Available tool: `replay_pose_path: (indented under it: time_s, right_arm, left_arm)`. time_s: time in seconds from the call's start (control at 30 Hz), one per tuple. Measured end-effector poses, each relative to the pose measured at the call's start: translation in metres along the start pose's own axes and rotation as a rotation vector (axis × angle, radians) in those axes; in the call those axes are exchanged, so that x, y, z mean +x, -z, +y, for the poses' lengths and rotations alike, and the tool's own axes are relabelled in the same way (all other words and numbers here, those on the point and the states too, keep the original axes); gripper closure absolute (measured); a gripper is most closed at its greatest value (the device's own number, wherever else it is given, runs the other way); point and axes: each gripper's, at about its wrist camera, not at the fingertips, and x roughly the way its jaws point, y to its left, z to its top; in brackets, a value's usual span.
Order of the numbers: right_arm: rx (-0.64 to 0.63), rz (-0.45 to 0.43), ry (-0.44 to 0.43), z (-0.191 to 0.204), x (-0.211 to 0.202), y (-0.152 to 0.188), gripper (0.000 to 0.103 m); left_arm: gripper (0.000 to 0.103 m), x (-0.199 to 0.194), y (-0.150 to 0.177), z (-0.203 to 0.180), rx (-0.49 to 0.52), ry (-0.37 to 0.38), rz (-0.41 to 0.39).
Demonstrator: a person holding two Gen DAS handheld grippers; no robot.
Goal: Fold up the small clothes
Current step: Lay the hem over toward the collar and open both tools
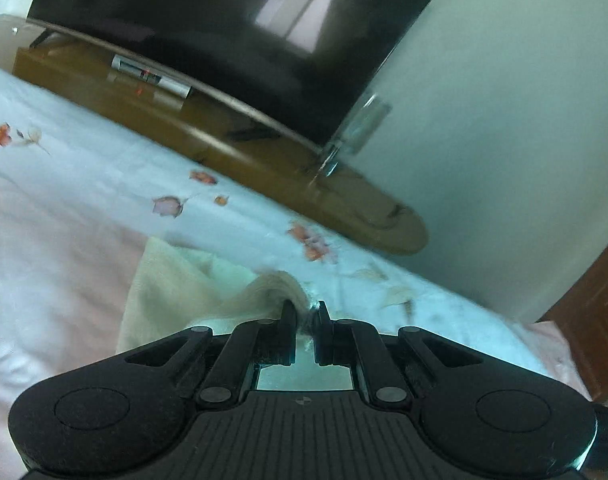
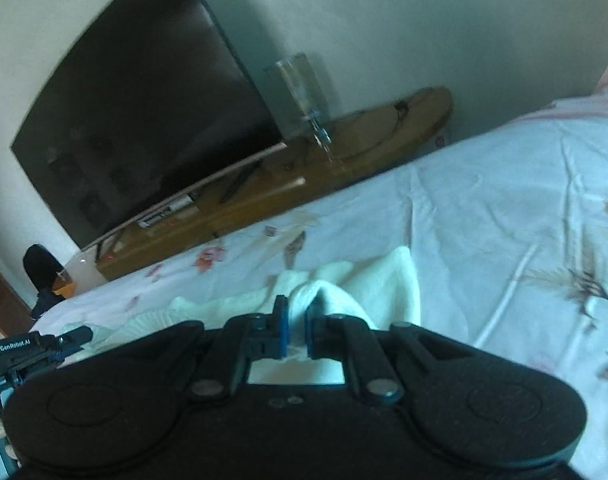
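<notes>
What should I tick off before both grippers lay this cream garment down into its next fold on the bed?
1. Left gripper has cloth pinched: ok, a bunched edge of the garment sits between its nearly closed fingers.
2. Right gripper has cloth pinched: ok, a white fold of the garment rises between its blue pads.
3. Both hold the same garment: cannot tell for sure; the cloth looks alike in both views.
4. Bedsheet free for laying down: ok, only the flowered sheet shows to the right of the garment.
5. Garment hanging flat, untwisted: cannot tell, the pictures are blurred.
</notes>
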Motion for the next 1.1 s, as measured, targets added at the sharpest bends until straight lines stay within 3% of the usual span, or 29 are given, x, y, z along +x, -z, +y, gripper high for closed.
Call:
replay_pose_path:
  time_s: [0.13, 0.23, 0.27, 0.3, 0.37, 0.47, 0.57, 0.67, 0.73, 0.77, 0.83, 0.9, 1.0, 1.07, 1.1]
  right_arm:
    - [0.016, 0.017, 0.040, -0.005, 0.033, -0.001, 0.091]
    - [-0.013, -0.004, 0.098, -0.003, 0.046, -0.003, 0.071]
    - [-0.036, -0.017, 0.126, -0.001, 0.048, -0.003, 0.060]
    - [-0.057, -0.016, 0.142, 0.000, 0.050, -0.003, 0.056]
    - [-0.110, -0.002, 0.164, 0.003, 0.050, -0.004, 0.057]
    - [-0.183, -0.041, 0.232, 0.006, 0.039, -0.006, 0.053]
    - [-0.281, 0.003, 0.278, 0.008, 0.045, -0.002, 0.044]
    - [-0.301, 0.056, 0.284, 0.005, 0.059, 0.001, 0.045]
    - [-0.295, 0.071, 0.256, 0.002, 0.062, 0.001, 0.059]
    - [-0.295, 0.082, 0.230, 0.002, 0.063, 0.001, 0.074]
    - [-0.284, 0.105, 0.194, 0.000, 0.066, 0.000, 0.081]
    - [-0.271, 0.107, 0.172, -0.002, 0.068, -0.002, 0.098]
    - [-0.246, 0.068, 0.163, -0.002, 0.059, -0.005, 0.098]
    - [-0.259, 0.030, 0.226, -0.003, 0.055, -0.004, 0.099]
    - [-0.261, 0.055, 0.254, -0.008, 0.060, -0.003, 0.099]
  left_arm:
    - [0.095, 0.022, -0.008, 0.000, 0.030, -0.045, 0.003]
    - [0.095, 0.030, -0.020, -0.002, 0.039, -0.067, 0.004]
    - [0.095, 0.031, -0.023, -0.001, 0.035, -0.073, 0.016]
    - [0.095, 0.031, -0.026, 0.000, 0.028, -0.077, 0.028]
    - [0.095, 0.025, -0.026, 0.000, 0.034, -0.062, 0.029]
    - [0.095, 0.012, -0.016, -0.013, 0.138, -0.024, 0.059]
    - [0.095, 0.020, -0.003, -0.020, 0.214, -0.051, 0.109]
    - [0.095, 0.025, -0.002, -0.015, 0.199, -0.141, 0.071]
    - [0.095, 0.024, -0.003, -0.012, 0.211, -0.182, 0.041]
    - [0.095, 0.026, -0.004, -0.010, 0.213, -0.185, 0.051]
    - [0.095, 0.034, -0.004, -0.005, 0.220, -0.186, 0.101]
    - [0.095, 0.036, -0.006, -0.003, 0.218, -0.177, 0.093]
    - [0.095, 0.035, -0.006, 0.000, 0.208, -0.194, 0.072]
    - [0.100, 0.036, -0.005, 0.005, 0.200, -0.228, 0.045]
    - [0.100, 0.036, -0.004, 0.008, 0.191, -0.231, 0.033]
